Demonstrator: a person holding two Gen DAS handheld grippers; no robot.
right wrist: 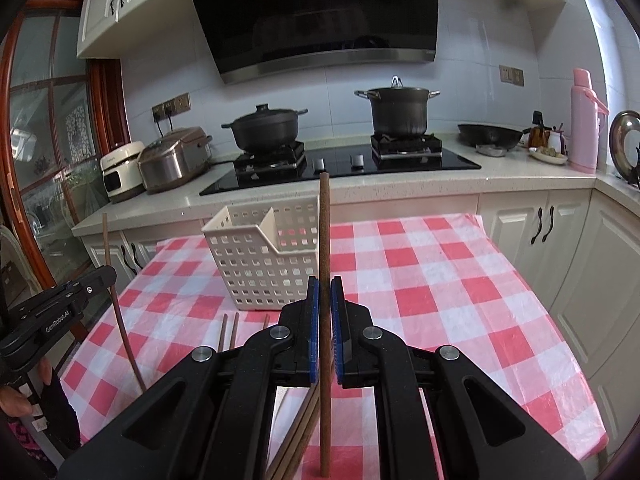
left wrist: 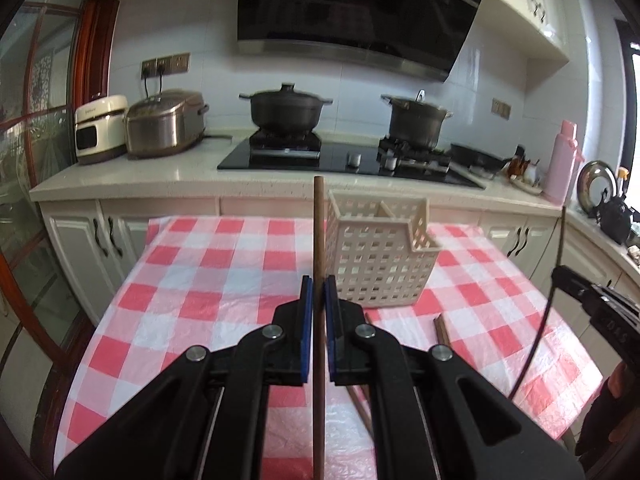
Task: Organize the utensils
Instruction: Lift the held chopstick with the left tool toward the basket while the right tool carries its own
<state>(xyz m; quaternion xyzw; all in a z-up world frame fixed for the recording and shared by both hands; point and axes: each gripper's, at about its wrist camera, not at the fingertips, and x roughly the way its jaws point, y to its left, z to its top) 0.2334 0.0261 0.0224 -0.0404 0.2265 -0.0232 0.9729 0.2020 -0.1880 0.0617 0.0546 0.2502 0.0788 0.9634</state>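
Each gripper, left (left wrist: 319,288) and right (right wrist: 325,290), is clamped on one upright chopstick (left wrist: 319,232) near the basket (left wrist: 380,256); a thin stick could twist loose

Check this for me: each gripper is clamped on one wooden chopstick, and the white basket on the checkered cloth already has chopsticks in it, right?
Not quite. The white basket is empty in the right wrist view. The left gripper and right gripper do each clamp one chopstick.
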